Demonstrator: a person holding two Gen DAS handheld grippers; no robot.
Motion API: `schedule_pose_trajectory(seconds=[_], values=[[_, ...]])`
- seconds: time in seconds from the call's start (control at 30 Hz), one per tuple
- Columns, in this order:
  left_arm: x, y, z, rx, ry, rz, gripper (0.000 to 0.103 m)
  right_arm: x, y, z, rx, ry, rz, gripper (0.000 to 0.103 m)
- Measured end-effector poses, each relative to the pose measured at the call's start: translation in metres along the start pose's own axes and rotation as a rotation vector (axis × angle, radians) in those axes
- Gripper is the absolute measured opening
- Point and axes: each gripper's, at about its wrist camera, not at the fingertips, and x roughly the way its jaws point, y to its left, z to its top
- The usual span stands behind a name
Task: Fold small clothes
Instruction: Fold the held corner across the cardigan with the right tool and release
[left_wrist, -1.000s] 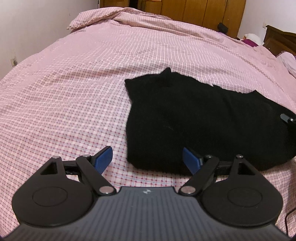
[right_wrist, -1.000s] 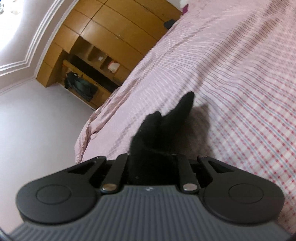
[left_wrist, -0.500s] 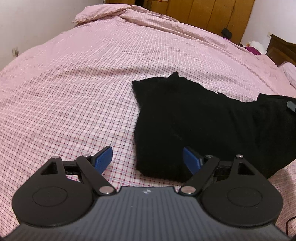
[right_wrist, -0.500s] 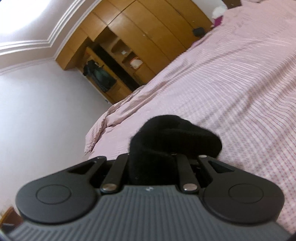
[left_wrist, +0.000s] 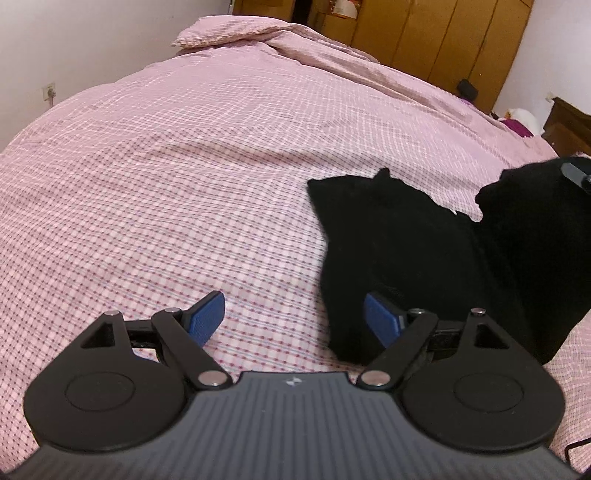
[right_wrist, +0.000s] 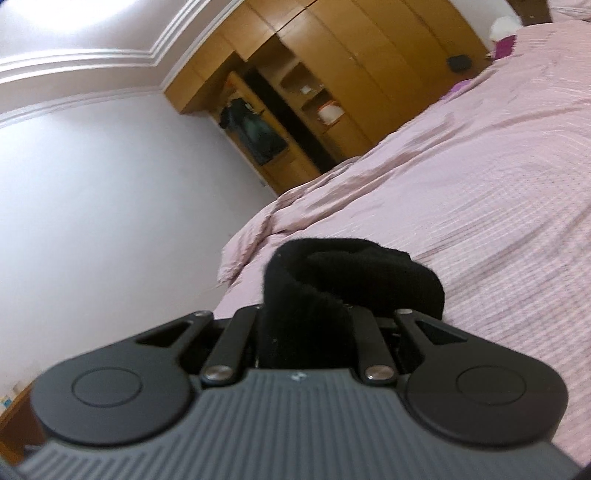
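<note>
The garment (left_wrist: 424, 251) is plain black, lying on a bedspread (left_wrist: 184, 166) of pink and white check with fine red lines. The left gripper (left_wrist: 293, 317) is black with blue pads (left_wrist: 207, 317); the wardrobe (right_wrist: 354, 74) is honey-brown wood and the wall (right_wrist: 110, 203) pale white

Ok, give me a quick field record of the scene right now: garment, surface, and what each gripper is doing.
garment: black garment, left part flat on the bed, right end raised
surface: pink checked bedspread
left gripper: open, blue pads wide apart, right pad over the garment's near edge, nothing held
right gripper: shut on a bunched fold of the black garment, held above the bed
background: wooden wardrobe beyond the bed
fold status: in progress, raised end not yet laid down
</note>
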Motion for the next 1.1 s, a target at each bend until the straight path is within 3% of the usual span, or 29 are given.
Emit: schedule_pose_trajectory(seconds=[0.3,0.53,0.67,0.83,1.1], values=[[-0.005,0.026,-0.001,-0.025,-0.012,0.021,0.086,0.049,0.044,-0.050,-0.108,0.129,0.029,0.015],[-0.005,0.043,-0.001,-0.048,-0.012,0.035,0.086,0.091,0.049,-0.102,-0.190,0.340,-0.027,0.017],[-0.005,0.045,-0.001,-0.054,-0.013,0.036,0.086,0.079,0.061,-0.112,-0.238,0.314,-0.033,0.025],[-0.006,0.041,0.000,-0.052,-0.020,0.027,0.086,0.060,0.074,-0.109,-0.241,0.324,0.022,0.045],[-0.015,0.027,0.002,-0.019,-0.036,0.006,0.086,0.026,0.092,-0.110,-0.263,0.323,0.104,0.047]])
